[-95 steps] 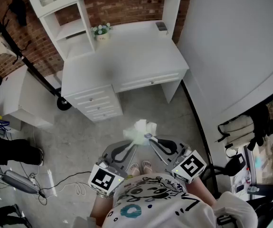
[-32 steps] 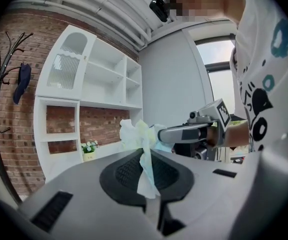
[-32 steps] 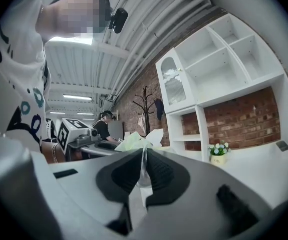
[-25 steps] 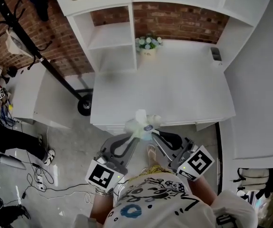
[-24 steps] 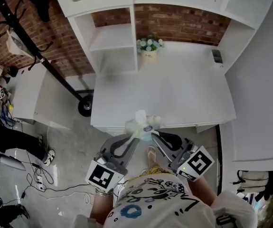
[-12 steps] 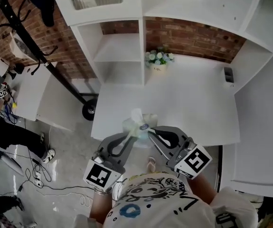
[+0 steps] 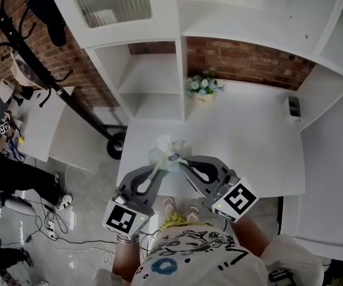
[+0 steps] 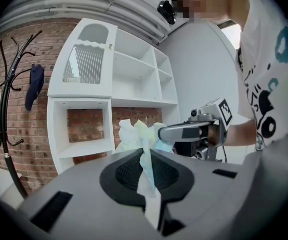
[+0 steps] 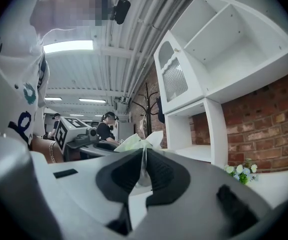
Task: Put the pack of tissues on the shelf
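The pack of tissues [image 7: 164, 154] is in the air, carried by both tools at once. The left tongs [image 7: 158, 167] are closed tight on a thin flap of its crumpled wrapper. The right tongs [image 7: 182, 161] are pinched shut on the opposite side in the same way. The pack hangs above the front left part of the white bench [image 7: 249, 142], just inside the front edge and touching nothing below it.

The shelf [image 7: 153, 94], an open white compartment backed by brick, stands at the bench's rear left corner, well apart from the pack, and looks bare. A small pot of flowers [image 7: 204, 88] sits at the rear edge just beside it.

As I judge it, the pick-up is done and the pack has reached the bench, but the placing has not begun. What remains is to carry the pack across the bench into the compartment, set it down, and open both tongs. Both grips are on wrapper only, so the pack may sag or slip.
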`<action>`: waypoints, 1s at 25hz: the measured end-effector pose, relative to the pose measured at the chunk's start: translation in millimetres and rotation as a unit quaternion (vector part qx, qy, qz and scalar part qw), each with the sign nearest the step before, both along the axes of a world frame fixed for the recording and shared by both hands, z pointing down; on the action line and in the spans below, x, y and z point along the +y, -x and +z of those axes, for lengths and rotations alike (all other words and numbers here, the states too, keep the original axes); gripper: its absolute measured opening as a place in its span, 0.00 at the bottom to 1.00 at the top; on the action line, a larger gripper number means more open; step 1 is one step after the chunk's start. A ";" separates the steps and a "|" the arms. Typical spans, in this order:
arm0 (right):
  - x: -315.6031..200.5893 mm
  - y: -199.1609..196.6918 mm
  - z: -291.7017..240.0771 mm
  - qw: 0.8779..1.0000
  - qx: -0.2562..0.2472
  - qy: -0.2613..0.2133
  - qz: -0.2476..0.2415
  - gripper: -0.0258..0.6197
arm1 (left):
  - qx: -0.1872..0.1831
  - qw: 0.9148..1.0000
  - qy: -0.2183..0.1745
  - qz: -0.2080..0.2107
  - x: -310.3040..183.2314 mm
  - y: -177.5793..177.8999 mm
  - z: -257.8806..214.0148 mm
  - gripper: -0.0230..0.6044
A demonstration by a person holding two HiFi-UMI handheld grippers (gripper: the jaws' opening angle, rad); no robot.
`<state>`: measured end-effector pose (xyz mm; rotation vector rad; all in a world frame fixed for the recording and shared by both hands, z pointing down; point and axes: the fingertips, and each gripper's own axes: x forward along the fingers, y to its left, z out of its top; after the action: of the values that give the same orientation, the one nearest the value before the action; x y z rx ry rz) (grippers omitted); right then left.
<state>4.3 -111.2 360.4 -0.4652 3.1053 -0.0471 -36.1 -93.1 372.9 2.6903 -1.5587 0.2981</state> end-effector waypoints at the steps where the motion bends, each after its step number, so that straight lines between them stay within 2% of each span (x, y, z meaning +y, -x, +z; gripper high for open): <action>1: -7.0 3.9 -0.8 1.000 0.000 0.000 0.003 0.09 | 0.001 1.000 -0.001 0.001 -7.1 3.9 -1.0 0.08; 12: -80.3 56.9 -15.0 0.999 -0.004 -0.008 0.048 0.09 | -0.009 0.999 -0.016 0.041 -84.4 59.2 -15.5 0.08; 20: -133.2 101.4 -33.6 0.996 0.017 -0.047 0.075 0.09 | -0.017 0.997 -0.032 0.061 -141.3 101.4 -29.9 0.08; 25: -165.7 119.9 -30.4 0.995 0.020 -0.037 0.091 0.09 | -0.015 0.997 -0.037 0.069 -173.3 122.1 -27.8 0.08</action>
<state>-115.6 -276.9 329.9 -0.7533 3.0735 0.0782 -158.1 -266.4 345.1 2.8690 -1.4225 0.2892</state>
